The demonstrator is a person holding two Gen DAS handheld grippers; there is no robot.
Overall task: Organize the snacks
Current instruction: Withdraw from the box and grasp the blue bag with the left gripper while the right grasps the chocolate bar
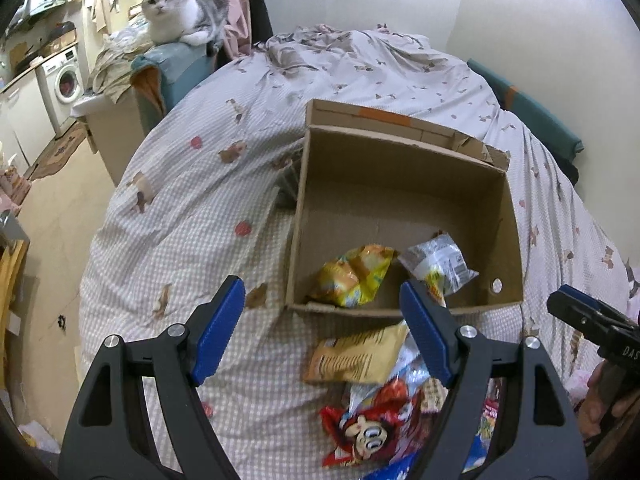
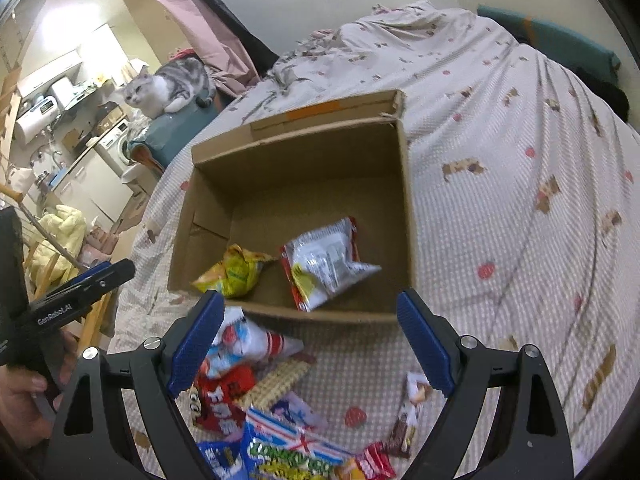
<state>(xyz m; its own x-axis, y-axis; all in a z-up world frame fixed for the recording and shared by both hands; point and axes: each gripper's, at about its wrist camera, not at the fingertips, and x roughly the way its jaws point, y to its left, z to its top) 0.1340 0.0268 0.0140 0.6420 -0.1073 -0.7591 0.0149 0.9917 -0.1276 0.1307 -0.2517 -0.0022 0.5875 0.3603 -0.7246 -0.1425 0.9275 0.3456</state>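
An open cardboard box [image 1: 404, 184] sits on the bed and also shows in the right wrist view [image 2: 304, 164]. Inside it lie a yellow snack bag [image 1: 354, 276] [image 2: 234, 270] and a silver-and-red snack bag [image 1: 440, 264] [image 2: 326, 264]. In front of the box lies a pile of loose snacks: a tan packet [image 1: 356, 356], a red cartoon bag [image 1: 372, 428] [image 2: 224, 400], a biscuit pack [image 2: 276, 380] and a blue-and-white bag [image 2: 288, 452]. My left gripper [image 1: 322, 332] is open and empty above the pile. My right gripper [image 2: 310, 340] is open and empty near the box's front wall.
A checked bedspread [image 1: 180, 208] covers the bed. A grey-and-white cat [image 1: 180, 12] sits on a teal cushion past the bed's left edge. A washing machine [image 1: 64, 76] stands at far left. A small chocolate bar [image 2: 406, 420] lies right of the pile.
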